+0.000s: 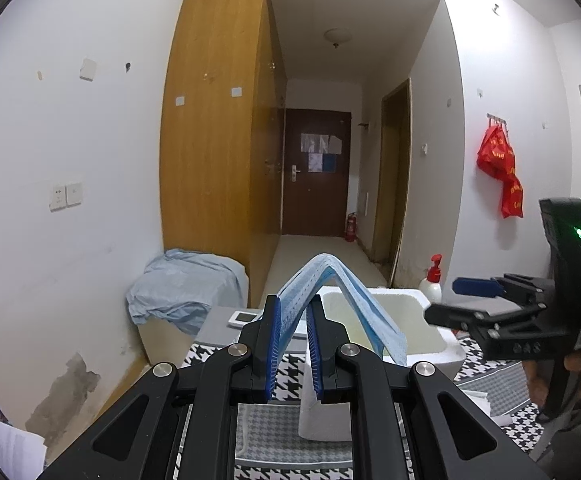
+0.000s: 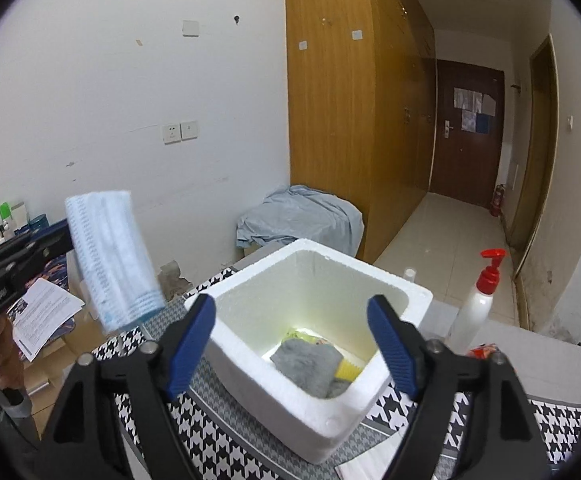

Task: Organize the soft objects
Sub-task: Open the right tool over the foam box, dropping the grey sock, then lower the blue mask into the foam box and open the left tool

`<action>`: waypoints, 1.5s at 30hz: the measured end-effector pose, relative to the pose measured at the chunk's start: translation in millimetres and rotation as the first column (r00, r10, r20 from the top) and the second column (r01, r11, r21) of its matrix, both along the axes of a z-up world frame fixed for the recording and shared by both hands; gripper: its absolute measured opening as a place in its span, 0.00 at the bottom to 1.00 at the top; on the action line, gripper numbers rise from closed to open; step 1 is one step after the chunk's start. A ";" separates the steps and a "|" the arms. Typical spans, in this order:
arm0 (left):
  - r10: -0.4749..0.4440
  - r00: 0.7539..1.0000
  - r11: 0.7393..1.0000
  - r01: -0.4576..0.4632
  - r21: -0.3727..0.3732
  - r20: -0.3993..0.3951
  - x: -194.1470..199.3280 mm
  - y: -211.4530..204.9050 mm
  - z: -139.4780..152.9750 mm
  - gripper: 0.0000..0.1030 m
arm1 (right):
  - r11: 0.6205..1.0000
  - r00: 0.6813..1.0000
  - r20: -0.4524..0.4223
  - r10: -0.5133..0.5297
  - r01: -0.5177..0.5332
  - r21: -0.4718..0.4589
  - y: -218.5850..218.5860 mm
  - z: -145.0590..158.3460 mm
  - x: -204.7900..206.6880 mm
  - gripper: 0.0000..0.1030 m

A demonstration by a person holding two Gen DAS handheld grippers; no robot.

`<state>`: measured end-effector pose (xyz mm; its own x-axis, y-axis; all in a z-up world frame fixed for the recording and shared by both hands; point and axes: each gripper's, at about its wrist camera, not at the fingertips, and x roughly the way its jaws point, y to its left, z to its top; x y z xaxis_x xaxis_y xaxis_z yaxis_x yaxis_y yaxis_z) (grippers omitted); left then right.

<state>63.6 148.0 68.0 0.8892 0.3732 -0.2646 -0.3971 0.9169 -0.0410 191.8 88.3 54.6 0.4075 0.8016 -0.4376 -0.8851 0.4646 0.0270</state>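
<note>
A folded stack of light blue face masks (image 1: 330, 280) arches up out of my left gripper (image 1: 292, 305), which is shut on its lower end. Its free end droops right over the white foam box (image 1: 410, 295). In the right wrist view the same masks (image 2: 110, 256) hang at the left, beside the box (image 2: 330, 428), with the left gripper (image 2: 64, 240) behind them. My right gripper (image 2: 290, 344) stands open over the box's near rim with nothing between its fingers; it also shows in the left wrist view (image 1: 456, 300). Inside the box lie a grey cloth (image 2: 306, 364) and a yellow item (image 2: 348, 370).
The box rests on a black-and-white houndstooth table cover (image 2: 218, 432). A white pump bottle with a red top (image 2: 476, 308) stands right of the box. A pale blue sheet (image 2: 302, 216) drapes a low unit by the wardrobe. Papers (image 2: 46, 312) lie at the left.
</note>
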 end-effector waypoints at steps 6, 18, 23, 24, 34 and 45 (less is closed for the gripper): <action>-0.019 1.000 1.000 0.019 -0.007 0.015 2.6 -0.1 1.9 0.14 | 1.000 1.000 0.011 -0.007 0.007 0.011 -13.2 -0.2 -5.8 0.98; -0.050 0.998 0.999 0.050 0.007 0.028 20.4 -0.6 15.8 0.14 | 0.999 0.999 0.024 -0.047 0.046 0.013 -35.8 -2.8 -8.9 1.00; -0.072 0.997 0.997 0.072 0.001 0.029 36.3 -1.1 18.9 0.14 | 0.998 0.998 0.020 -0.065 0.065 0.017 -53.2 -7.2 -10.6 1.00; -0.075 0.997 0.997 0.075 -0.001 0.027 40.0 -1.2 18.5 0.14 | 0.997 0.997 0.021 -0.073 0.073 0.017 -57.4 -8.9 -11.2 1.00; -0.122 0.992 0.992 0.123 -0.023 0.008 76.6 -6.0 15.3 0.14 | 0.991 0.990 0.025 -0.137 0.137 0.006 -91.4 -25.3 -14.9 1.00; -0.130 0.990 0.991 0.128 -0.031 -0.056 111.5 -8.5 4.5 0.14 | 0.980 0.980 -0.031 -0.195 0.196 0.032 -119.8 -40.1 -2.6 1.00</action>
